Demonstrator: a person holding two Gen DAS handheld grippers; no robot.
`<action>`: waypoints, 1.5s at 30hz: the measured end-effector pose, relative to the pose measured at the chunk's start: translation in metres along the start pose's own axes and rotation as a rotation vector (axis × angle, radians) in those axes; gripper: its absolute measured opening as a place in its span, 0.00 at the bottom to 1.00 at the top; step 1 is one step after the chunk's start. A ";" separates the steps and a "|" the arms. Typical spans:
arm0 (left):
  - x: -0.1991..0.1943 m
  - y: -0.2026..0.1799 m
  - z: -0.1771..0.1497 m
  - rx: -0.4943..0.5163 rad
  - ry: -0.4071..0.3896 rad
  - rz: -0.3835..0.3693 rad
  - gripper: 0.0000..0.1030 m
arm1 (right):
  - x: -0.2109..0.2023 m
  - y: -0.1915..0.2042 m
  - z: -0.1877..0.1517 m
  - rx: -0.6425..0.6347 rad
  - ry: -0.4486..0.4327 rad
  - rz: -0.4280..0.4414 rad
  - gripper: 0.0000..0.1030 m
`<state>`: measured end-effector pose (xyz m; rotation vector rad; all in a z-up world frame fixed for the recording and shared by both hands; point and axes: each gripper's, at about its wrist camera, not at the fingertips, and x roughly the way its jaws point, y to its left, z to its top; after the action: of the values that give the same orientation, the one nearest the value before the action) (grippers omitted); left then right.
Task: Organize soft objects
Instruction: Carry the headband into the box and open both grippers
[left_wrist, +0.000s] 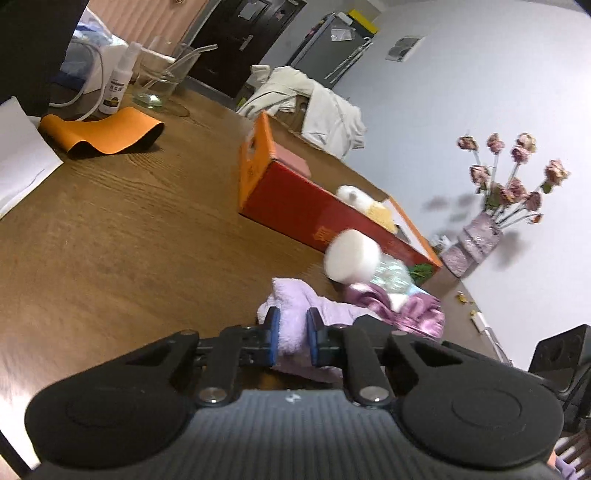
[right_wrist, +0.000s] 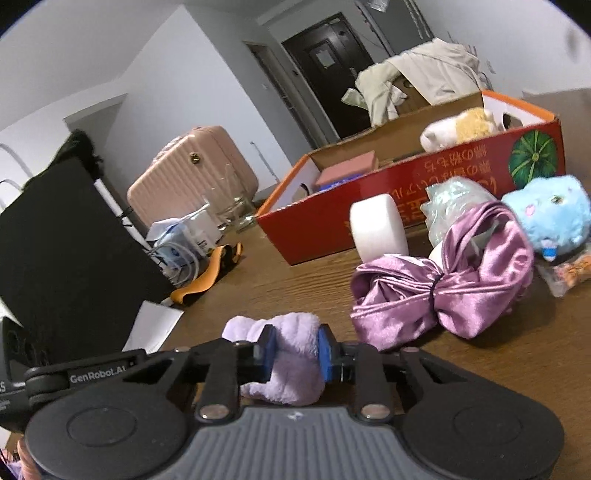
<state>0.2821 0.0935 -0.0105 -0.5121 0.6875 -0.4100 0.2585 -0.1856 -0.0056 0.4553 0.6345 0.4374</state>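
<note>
Lilac towel (left_wrist: 291, 332) (right_wrist: 291, 354) near the red box (left_wrist: 314, 214) (right_wrist: 406, 184): we pinch it with left gripper (left_wrist: 292, 336) and right gripper (right_wrist: 294, 352).

both wrist views sit low, close, facing the red box (left_wrist: 295, 206).

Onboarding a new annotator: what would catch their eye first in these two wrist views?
Both grippers, left and right, have their jaws pinched on the same lavender fleece cloth at the near edge of the wooden table. Just beyond it lies a shiny purple satin bow. Behind that stands an open red-and-orange cardboard box with a cream plush toy already inside.
</note>
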 end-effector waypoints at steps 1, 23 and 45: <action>-0.005 -0.005 -0.004 0.006 -0.006 -0.004 0.15 | -0.008 0.001 -0.002 -0.009 0.000 -0.001 0.21; 0.050 -0.136 0.083 0.204 -0.094 -0.158 0.14 | -0.071 -0.043 0.133 -0.188 -0.164 -0.042 0.21; 0.297 -0.060 0.217 0.158 0.158 0.179 0.42 | 0.232 -0.125 0.275 -0.177 0.195 -0.304 0.30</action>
<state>0.6285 -0.0407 0.0211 -0.2671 0.8390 -0.3350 0.6344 -0.2409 0.0184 0.1442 0.8322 0.2466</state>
